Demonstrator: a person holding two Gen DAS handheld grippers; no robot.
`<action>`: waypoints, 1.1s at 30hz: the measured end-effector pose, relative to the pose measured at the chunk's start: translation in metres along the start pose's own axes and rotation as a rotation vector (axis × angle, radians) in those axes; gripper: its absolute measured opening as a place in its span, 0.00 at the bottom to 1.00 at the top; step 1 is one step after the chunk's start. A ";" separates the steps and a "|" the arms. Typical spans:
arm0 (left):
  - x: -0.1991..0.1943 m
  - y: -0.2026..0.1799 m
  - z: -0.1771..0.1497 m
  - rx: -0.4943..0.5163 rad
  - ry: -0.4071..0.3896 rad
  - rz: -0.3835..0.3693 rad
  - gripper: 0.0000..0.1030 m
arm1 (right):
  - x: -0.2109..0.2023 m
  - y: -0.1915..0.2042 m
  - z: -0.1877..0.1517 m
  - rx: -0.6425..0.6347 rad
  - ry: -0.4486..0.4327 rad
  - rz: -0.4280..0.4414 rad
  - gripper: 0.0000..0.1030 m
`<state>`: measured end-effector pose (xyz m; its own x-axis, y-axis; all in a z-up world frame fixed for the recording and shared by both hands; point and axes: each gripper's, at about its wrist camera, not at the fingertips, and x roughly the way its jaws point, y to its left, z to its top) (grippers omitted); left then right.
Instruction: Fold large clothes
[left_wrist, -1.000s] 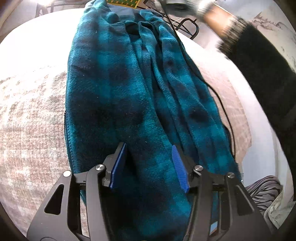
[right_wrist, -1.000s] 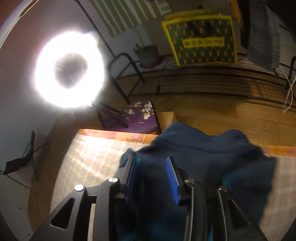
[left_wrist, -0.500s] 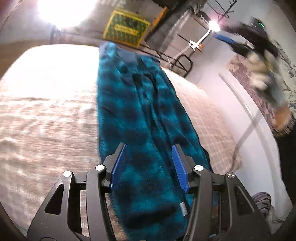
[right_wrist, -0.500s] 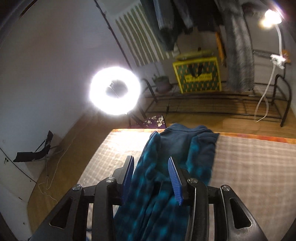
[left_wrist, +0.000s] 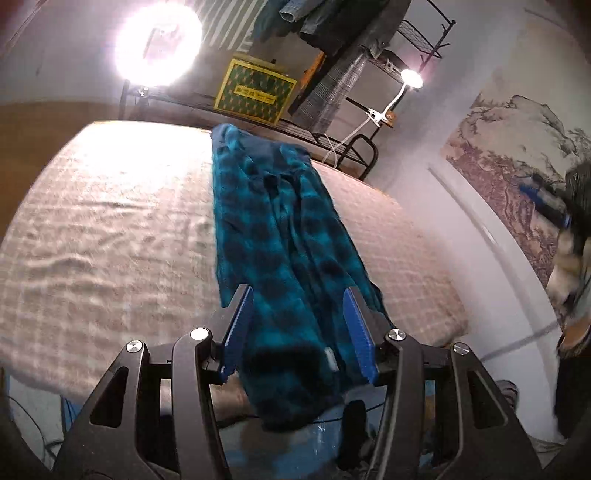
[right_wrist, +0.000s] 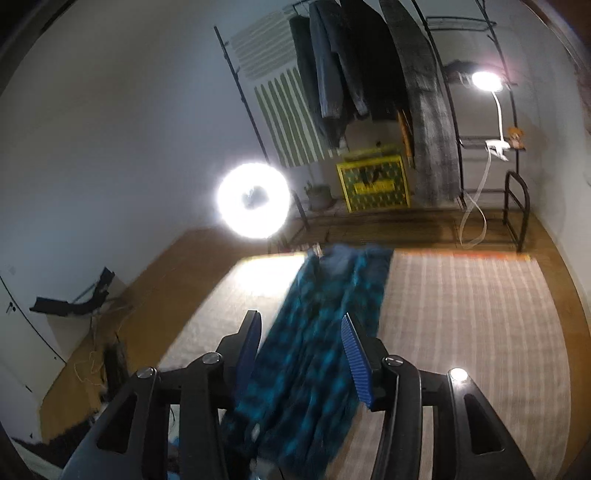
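A teal and black checked fleece garment (left_wrist: 280, 236) lies folded into a long narrow strip down the beige checked bed (left_wrist: 103, 221). Its near end hangs over the bed's front edge. It also shows in the right wrist view (right_wrist: 325, 325), blurred. My left gripper (left_wrist: 299, 328) is open and empty, raised above the strip's near end. My right gripper (right_wrist: 301, 354) is open and empty, raised higher above the same strip. The right gripper also shows at the right edge of the left wrist view (left_wrist: 550, 206), held up by the wall.
A bright ring light (right_wrist: 253, 199) stands beyond the bed's far left corner. A clothes rack with hanging garments (right_wrist: 369, 66), a yellow-green box (right_wrist: 375, 182) and a clip lamp (right_wrist: 485, 81) stand past the far edge. A wall (left_wrist: 480, 236) runs along the bed's right side.
Both grippers have let go of the garment and lifted up and back from it. The garment now lies still as a strip on the bed.
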<state>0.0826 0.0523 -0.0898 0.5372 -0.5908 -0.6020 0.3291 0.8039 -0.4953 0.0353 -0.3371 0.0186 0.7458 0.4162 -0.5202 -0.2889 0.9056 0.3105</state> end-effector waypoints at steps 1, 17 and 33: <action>0.004 -0.002 -0.005 -0.015 0.018 -0.017 0.50 | -0.001 0.002 -0.022 -0.003 0.015 -0.012 0.47; 0.126 -0.052 -0.077 -0.079 0.272 -0.058 0.50 | 0.129 -0.043 -0.207 0.219 0.380 -0.088 0.54; 0.156 -0.047 -0.089 -0.120 0.305 -0.136 0.08 | 0.173 -0.072 -0.249 0.316 0.417 0.127 0.59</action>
<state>0.0821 -0.0839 -0.2162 0.2325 -0.6992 -0.6760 0.2786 0.7138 -0.6425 0.0358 -0.3106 -0.2914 0.3963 0.5759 -0.7150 -0.1188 0.8044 0.5821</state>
